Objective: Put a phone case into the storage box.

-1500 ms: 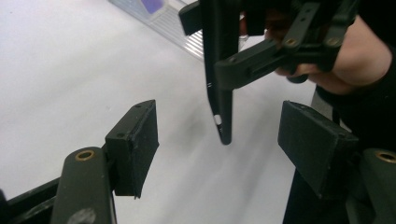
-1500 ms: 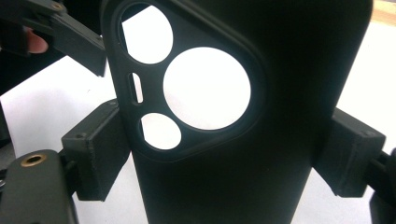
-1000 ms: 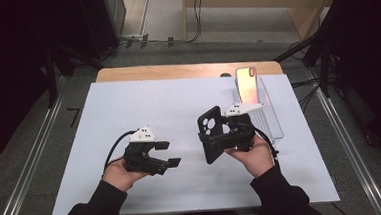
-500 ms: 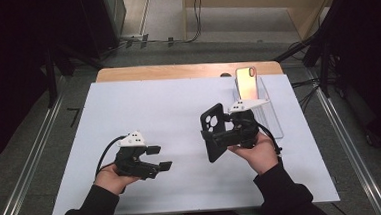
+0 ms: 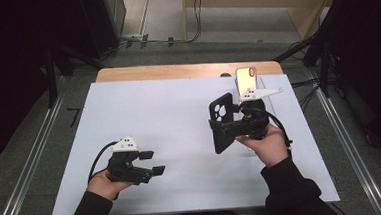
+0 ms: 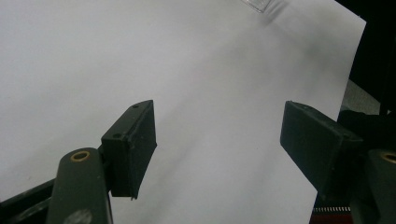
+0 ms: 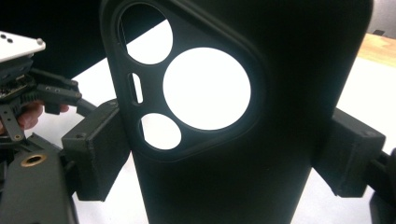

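Gripping a black phone case (image 5: 223,121), the right tool (image 5: 230,127) clamps it by its two long edges, so the camera cut-outs and open face stay free; prob. it's meant to go onto the phone (image 5: 246,79) that leans upright in a clear stand at the desk's (image 5: 179,113) far right. In the right tool view the case (image 7: 243,116) sits between both jaws, pads pressed on its sides. The case is held upright above the white sheet, near the phone but apart from it. The left tool (image 5: 152,162) is empty, jaws wide apart, low over the sheet (image 6: 140,56), out of the way. Vs. a sec ago: right hand has lifted the case a bit toward the phone; left hand has drawn back toward the person, down-left in the high view.
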### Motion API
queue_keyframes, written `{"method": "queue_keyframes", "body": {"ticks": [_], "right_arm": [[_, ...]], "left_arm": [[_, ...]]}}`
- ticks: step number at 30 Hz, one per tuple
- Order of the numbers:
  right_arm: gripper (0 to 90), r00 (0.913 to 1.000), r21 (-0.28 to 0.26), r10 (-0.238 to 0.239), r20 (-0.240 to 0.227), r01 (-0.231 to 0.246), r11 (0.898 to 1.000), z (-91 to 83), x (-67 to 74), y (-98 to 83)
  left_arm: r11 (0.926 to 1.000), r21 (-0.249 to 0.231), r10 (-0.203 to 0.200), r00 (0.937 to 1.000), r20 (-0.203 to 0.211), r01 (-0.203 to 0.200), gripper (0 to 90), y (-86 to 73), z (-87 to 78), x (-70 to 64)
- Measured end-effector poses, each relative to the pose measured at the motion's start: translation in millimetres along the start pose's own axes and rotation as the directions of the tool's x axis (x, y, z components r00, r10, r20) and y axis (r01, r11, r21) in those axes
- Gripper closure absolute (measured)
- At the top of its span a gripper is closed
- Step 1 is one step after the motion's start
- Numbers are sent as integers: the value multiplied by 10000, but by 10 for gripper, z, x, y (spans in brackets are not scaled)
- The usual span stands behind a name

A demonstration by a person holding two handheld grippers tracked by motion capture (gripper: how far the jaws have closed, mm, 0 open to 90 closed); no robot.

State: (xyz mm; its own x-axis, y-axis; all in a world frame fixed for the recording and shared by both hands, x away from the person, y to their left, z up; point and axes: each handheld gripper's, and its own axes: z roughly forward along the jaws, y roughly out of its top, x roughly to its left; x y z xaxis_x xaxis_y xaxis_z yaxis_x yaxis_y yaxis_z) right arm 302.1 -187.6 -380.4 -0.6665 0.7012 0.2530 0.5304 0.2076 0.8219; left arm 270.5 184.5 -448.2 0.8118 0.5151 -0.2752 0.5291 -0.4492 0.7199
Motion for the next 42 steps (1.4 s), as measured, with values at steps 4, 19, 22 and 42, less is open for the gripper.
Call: {"method": "queue_keyframes", "body": {"ticks": [4,19,22,42], "right_arm": [[127,9997,-191,198,165,-195,9996,-94,-72,52],[128,9900,-790,791,1167,-701,9944,-360,-344,75],[128,9840,-927,998,1478,-867,9919,-421,-407,69],[128,9427,-1621,1907,2737,-1502,9753,-667,-751,-9]], "left_arm": [[9999,43,-142,9999,-73,142,275,-18,-20,17],[9995,-12,-302,9995,-107,302,275,-38,-35,35],[9996,7,-292,9995,-86,293,275,-39,-34,35],[9994,-12,-345,9994,-80,345,275,-41,-41,55]]}}
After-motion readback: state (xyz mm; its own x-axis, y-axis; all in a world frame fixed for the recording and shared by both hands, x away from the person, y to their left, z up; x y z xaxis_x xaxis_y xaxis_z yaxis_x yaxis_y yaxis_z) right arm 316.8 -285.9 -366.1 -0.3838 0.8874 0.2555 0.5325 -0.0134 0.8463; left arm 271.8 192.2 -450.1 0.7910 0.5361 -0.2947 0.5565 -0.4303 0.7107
